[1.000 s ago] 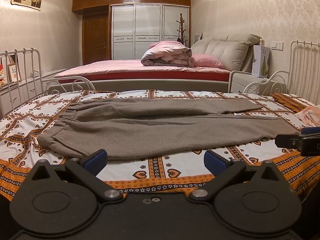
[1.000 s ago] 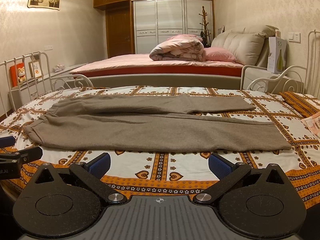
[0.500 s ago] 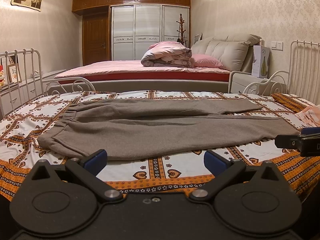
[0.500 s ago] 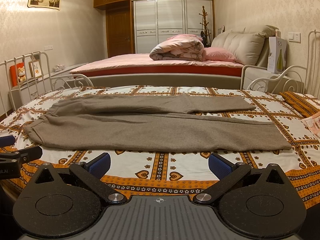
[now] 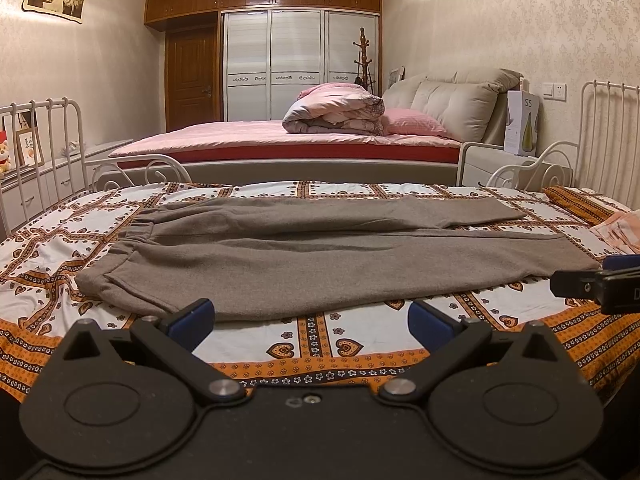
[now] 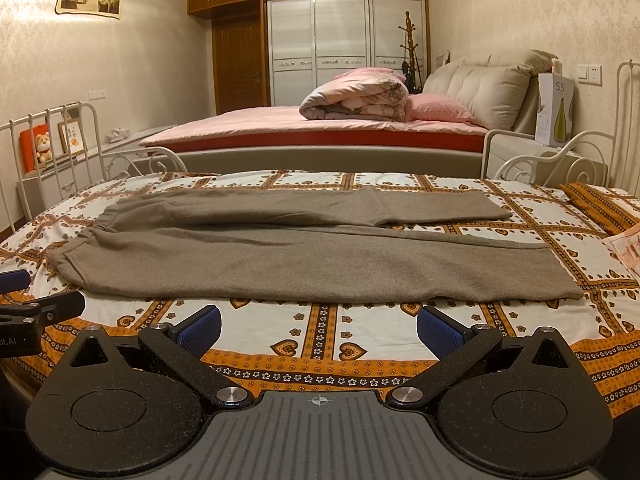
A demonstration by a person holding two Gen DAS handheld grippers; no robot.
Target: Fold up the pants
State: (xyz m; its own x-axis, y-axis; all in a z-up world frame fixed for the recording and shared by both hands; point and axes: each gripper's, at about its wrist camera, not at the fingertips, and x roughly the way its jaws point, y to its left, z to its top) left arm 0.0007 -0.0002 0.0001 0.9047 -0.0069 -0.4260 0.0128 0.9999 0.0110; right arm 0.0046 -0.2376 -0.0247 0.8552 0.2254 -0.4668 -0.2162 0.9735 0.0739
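Note:
Grey-brown pants lie flat across the patterned bedspread, waistband at the left, both legs running to the right; they show the same way in the right wrist view. My left gripper is open and empty, hovering over the bed's front edge just short of the near leg. My right gripper is open and empty, also at the front edge. Each gripper shows at the side of the other view: the right one, the left one.
White metal bed rails stand at the left and right. A pink bed with a rolled quilt lies beyond. An orange pillow and pink folded cloth sit at the right end.

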